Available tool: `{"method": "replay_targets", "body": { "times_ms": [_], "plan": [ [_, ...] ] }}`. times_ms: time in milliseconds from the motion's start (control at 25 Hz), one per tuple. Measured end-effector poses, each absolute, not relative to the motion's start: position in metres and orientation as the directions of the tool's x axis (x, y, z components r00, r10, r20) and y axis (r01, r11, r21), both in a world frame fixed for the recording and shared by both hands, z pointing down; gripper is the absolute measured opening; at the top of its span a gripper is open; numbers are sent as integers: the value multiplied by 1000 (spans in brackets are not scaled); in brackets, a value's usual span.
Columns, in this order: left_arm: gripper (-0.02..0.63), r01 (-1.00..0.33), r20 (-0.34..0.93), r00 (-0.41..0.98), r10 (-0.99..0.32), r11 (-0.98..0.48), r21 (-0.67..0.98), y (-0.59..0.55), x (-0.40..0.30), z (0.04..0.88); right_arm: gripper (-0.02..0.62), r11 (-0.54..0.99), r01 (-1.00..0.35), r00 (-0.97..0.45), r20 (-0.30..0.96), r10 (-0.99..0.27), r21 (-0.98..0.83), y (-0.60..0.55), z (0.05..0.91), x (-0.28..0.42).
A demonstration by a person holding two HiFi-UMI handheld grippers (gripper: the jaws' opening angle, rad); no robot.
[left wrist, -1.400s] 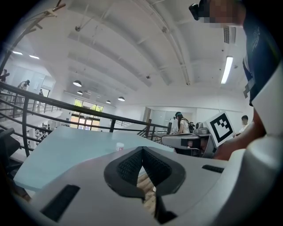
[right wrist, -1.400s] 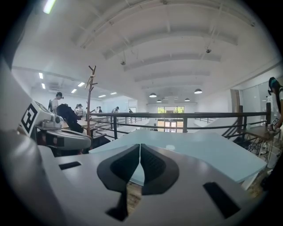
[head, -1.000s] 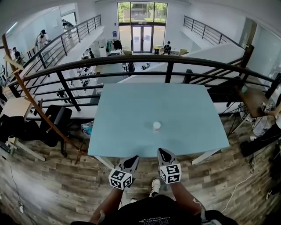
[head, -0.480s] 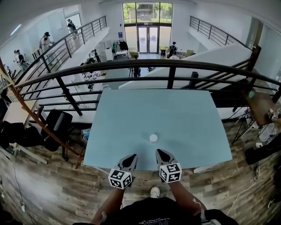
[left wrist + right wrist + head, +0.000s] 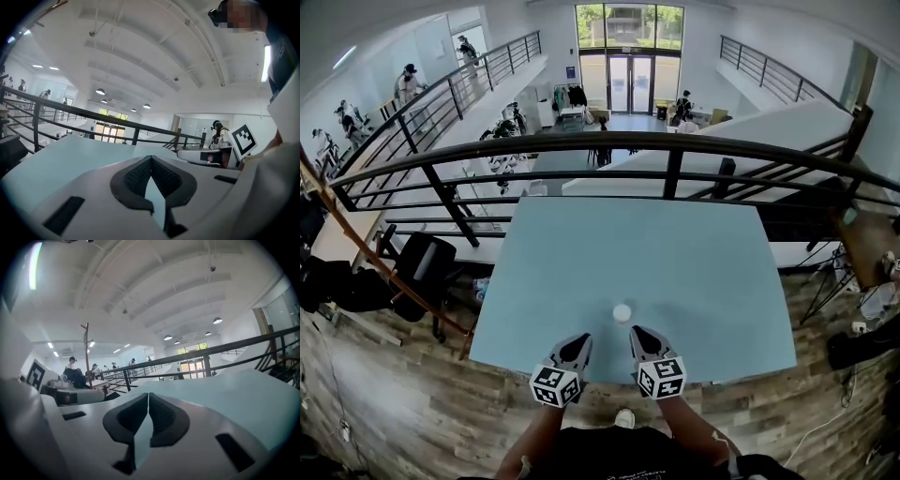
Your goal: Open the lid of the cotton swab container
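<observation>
A small white round cotton swab container [image 5: 622,312] stands on the light blue table [image 5: 694,253], near its front edge. My left gripper [image 5: 579,342] is shut and empty, just below and left of the container. My right gripper [image 5: 636,333] is also shut and empty, its tips close to the container's lower right. In the left gripper view my left gripper [image 5: 151,158] shows closed pads over the table top [image 5: 61,159]. The right gripper view shows my right gripper [image 5: 148,395] with pads together. The container appears in neither gripper view.
A black metal railing [image 5: 675,150] runs along the table's far side, with a drop to a lower floor behind it. A black chair [image 5: 417,267] and a wooden pole [image 5: 375,234] stand left of the table. Wood-pattern floor [image 5: 412,412] surrounds me.
The table and container have slid down the head view toward me. Both grippers now sit closer to the container, still shut.
</observation>
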State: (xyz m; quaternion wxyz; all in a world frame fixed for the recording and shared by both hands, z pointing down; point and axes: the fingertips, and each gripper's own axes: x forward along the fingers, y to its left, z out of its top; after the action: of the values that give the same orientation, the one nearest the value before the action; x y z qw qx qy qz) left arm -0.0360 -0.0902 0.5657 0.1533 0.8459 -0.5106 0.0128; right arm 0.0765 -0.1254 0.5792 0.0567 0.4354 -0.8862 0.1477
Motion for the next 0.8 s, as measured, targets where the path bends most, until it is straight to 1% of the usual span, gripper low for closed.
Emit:
{"method": "replay_targets", "body": {
  "times_ms": [120,320,600,800],
  "plan": [
    [12,-877,195,465,-864,-420,231,-99,-37,571,21,575,-783,-620,210,-756,-240,-136,576,81],
    [12,-878,187,465,-865,-424,223,-110,-36,566,21,577,-782,-621,217,-753,-234,-146,578,84],
    [12,-867,201,488,-849,-446,222,-127,-58,567,21,582,-795,-607,248,-755,-170,-160,582,59],
    [12,-853,201,514,-834,-472,225,-147,-78,566,21,574,-801,-598,215,-772,-171,-178,562,42]
  ]
}}
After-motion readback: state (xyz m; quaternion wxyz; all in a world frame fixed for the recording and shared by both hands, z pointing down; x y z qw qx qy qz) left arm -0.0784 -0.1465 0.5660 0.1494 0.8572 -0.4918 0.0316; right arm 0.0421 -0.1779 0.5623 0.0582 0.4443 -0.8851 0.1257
